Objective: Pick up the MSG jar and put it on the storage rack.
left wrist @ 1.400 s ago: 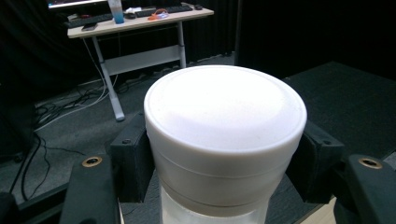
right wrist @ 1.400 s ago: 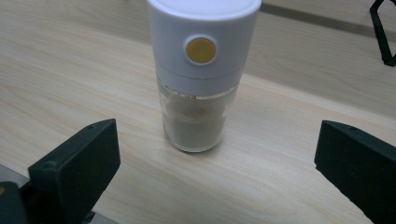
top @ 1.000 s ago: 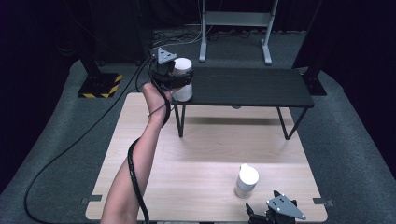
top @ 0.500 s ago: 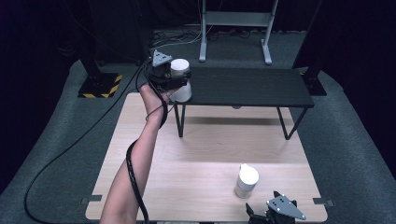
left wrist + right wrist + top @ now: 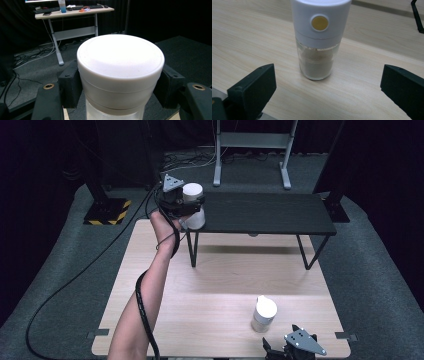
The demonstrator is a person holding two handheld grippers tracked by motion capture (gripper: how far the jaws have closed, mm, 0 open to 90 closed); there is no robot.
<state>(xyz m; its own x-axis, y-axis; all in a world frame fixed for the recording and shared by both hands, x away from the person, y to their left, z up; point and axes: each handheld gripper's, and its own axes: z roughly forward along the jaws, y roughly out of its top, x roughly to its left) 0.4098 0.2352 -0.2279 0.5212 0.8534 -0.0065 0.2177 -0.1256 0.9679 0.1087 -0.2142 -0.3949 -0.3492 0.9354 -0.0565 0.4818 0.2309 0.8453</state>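
My left gripper [image 5: 192, 209] is shut on a white-capped jar [image 5: 193, 206], held in the air at the left end of the black bench [image 5: 270, 212]. In the left gripper view the jar's wide white cap [image 5: 120, 67] sits between the two black pads [image 5: 71, 83], which press on its sides. A second jar with a white cap and yellow button [image 5: 318, 37] stands upright on the wooden table [image 5: 220, 285], holding brownish powder. My right gripper [image 5: 327, 92] is open just short of it, jaws wide apart; from above the right gripper [image 5: 287, 347] sits by the near table edge, close behind this jar [image 5: 263, 314].
The black bench stands across the far part of the table on thin legs [image 5: 191, 249]. A cable [image 5: 142, 305] runs along the left forearm. A desk frame [image 5: 252, 142] and loose cables lie on the dark floor beyond. The table's near left is bare wood.
The left gripper with its jar has shifted slightly up and left near the bench's end. The right gripper and the standing jar have kept still.
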